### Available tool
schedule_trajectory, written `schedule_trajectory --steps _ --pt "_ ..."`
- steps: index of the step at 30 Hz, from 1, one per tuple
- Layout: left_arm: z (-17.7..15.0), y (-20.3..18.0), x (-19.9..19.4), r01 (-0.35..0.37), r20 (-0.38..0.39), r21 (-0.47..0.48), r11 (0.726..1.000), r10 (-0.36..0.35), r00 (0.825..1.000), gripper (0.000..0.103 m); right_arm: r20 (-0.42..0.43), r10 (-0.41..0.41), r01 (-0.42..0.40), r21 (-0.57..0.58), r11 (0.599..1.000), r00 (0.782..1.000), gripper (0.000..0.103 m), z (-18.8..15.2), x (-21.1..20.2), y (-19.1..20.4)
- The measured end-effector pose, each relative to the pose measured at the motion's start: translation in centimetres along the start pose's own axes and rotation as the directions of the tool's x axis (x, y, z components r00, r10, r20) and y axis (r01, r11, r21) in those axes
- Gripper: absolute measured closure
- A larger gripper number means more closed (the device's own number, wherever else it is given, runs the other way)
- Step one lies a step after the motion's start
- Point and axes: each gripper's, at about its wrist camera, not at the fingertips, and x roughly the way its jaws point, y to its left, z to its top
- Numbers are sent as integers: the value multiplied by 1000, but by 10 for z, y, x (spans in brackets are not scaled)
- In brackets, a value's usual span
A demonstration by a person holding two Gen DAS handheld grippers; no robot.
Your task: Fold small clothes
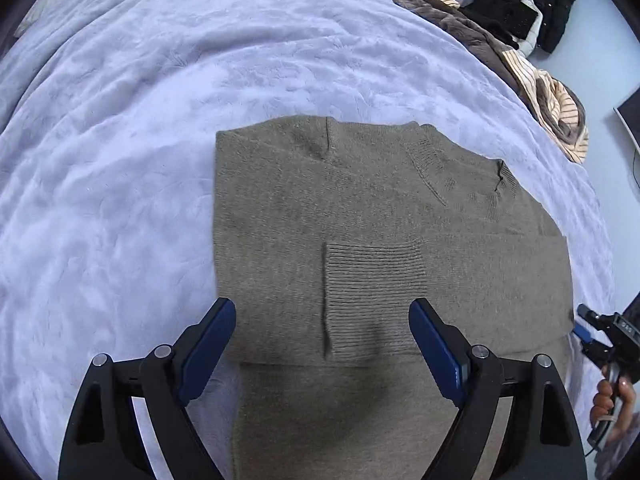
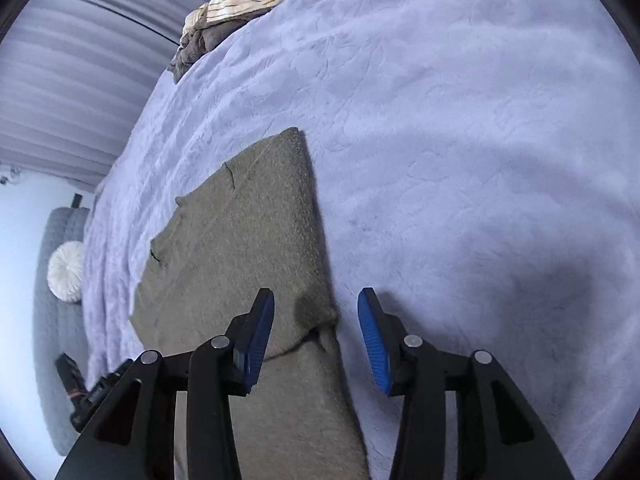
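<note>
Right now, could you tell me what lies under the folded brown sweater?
The brown sweater lies flat on the lavender blanket, which shows all around it. A ribbed cuff is folded on top. Whatever the sweater covers beneath is hidden.

Big bed (image 1: pixel 160 100) with a fuzzy lavender blanket. A grey-brown knit sweater (image 1: pixel 320 208) lies flat on it, partly folded. Well beyond the sweater, at the bed's far edge, sits a rumpled brown-and-striped clothes heap (image 1: pixel 532 76).

Left gripper (image 1: pixel 322 312) and right gripper (image 2: pixel 316 304) both angle downward, jaws apart, holding nothing.
</note>
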Motion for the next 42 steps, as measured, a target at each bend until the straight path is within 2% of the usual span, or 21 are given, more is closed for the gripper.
schedule_trajectory --steps 1,2,3,6,8,10,11,12,14,18,20,22,26,29,33,34,35,37,40,42 --pt "1 -3 4 -6 -10 0 1000 6 1000 15 -25 -5 5 18 1000 1000 60 2 10 -1" --pt "1 -6 5 -19 -11 3 1000 19 1000 15 -58 -20 22 25 999 998 69 3 20 -1" --pt "2 -12 6 -26 -5 4 1000 27 1000 15 -73 -33 34 12 999 997 87 3 25 3" --pt "1 -19 4 -43 17 20 999 42 999 15 -32 -97 91 -149 985 995 87 2 13 29" --pt "0 -20 12 -93 4 30 995 93 996 15 -16 -156 148 -232 961 988 88 2 10 38" --pt "-3 -17 23 -168 -21 42 985 169 985 15 -15 -232 219 -276 936 973 89 2 16 35" --pt "-4 -15 26 -189 -33 38 981 190 981 15 -11 -276 260 -297 919 961 90 3 21 31" --pt "-6 -11 25 -186 -40 25 982 187 982 15 -15 -284 267 -302 915 959 90 2 25 27" --pt "-9 -1 16 -154 -25 -4 988 153 988 15 -15 -265 251 -272 929 964 90 2 23 22" --pt "-10 28 6 -173 -31 -48 984 172 985 15 -6 -266 255 -265 930 964 82 -5 13 23" --pt "-10 42 3 -206 -48 -85 975 203 978 15 23 -292 287 -271 919 956 82 -9 5 29" --pt "-11 44 -3 -197 -33 -94 976 195 980 15 83 -315 325 -306 895 945 82 -17 -7 43" --pt "-6 20 -10 -152 12 -37 988 153 988 15 130 -269 299 -392 870 954 82 -33 -14 77" --pt "2 -9 -3 -127 28 28 992 126 992 15 101 -239 259 -442 859 966 82 -41 0 96" --pt "5 -43 29 -170 -16 102 980 173 985 15 43 -271 261 -444 857 962 82 -48 35 98" --pt "0 -46 39 -211 -32 133 968 217 976 15 22 -312 289 -440 850 950 83 -50 46 93" --pt "-4 -47 44 -218 -33 154 964 226 974 14 14 -334 306 -439 845 943 84 -52 51 88" --pt "-10 -45 39 -205 -8 160 966 209 978 14 30 -322 301 -447 843 946 85 -57 49 84" --pt "-10 -42 31 -201 -22 151 968 207 978 14 34 -333 310 -467 828 942 85 -61 44 83" --pt "-12 -40 24 -195 -41 133 972 202 979 14 21 -326 300 -449 842 945 85 -62 39 81"
